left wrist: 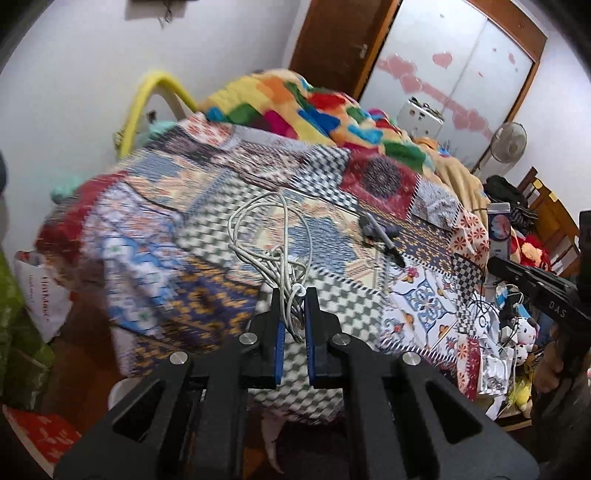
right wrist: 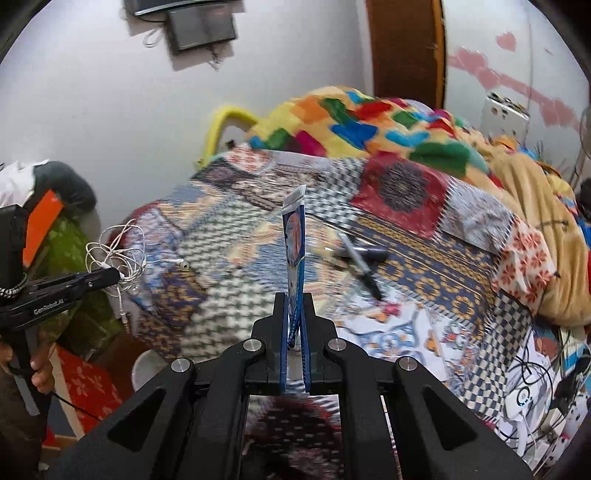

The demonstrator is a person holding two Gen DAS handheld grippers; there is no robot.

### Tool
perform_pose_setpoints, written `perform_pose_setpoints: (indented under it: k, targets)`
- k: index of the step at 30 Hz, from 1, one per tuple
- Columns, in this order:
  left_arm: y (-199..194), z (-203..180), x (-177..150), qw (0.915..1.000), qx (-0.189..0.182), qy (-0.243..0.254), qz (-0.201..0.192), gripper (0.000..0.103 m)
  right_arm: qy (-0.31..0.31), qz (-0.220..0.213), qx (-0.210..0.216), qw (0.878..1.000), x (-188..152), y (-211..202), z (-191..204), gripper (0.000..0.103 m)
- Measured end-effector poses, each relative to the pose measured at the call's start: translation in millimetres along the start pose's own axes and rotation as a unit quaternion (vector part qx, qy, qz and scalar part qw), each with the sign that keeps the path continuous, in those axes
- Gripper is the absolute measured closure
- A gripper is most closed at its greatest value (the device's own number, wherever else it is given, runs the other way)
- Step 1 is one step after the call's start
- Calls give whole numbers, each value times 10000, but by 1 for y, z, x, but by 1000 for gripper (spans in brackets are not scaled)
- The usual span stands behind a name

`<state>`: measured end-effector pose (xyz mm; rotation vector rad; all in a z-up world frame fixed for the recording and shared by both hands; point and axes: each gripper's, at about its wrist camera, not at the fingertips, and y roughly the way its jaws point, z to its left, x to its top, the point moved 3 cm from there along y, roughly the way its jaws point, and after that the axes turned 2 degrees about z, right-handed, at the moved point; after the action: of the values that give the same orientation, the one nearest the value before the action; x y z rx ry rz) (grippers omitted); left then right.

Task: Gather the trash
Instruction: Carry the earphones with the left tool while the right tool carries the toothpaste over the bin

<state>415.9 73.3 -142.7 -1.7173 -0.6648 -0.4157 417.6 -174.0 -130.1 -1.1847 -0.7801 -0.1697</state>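
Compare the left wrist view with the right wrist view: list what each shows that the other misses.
Only the left wrist view shows the standing fan and the soft toys. Only the right wrist view shows the wall-mounted dark box and the earbud tip. Both show the patchwork bedspread, the black pen, the left gripper shut on the white earphone cable, and the right gripper shut on the blue wrapper.

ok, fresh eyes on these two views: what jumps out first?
Both hands are loaded: the left hand-held gripper pinches a tangle of white earphones, and the right hand-held gripper holds a blue wrapper upright. Behind them, a black pen lies on the patchwork bedspread.
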Motion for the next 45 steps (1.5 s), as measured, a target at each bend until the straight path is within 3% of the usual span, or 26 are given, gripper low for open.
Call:
perform_pose_setpoints:
  k: [13, 23, 31, 45]
  targets:
    - [-129, 99, -60, 9966, 517, -424, -490, 95, -683, 76, 760, 9947, -17, -10, 138, 97]
    - [-176, 162, -122, 9906, 1061, -750, -427, 95, -1206, 420, 1388, 9821, -42, 9, 239, 97]
    - [-171, 197, -168, 9851, 1322, -1090, -121, 95, -1475, 900, 1553, 9726, -71, 45, 298, 97]
    - [-111, 232, -215, 9759, 1454, -1536, 534, 95, -1958, 1952, 1260, 9527, -116, 135, 361, 97]
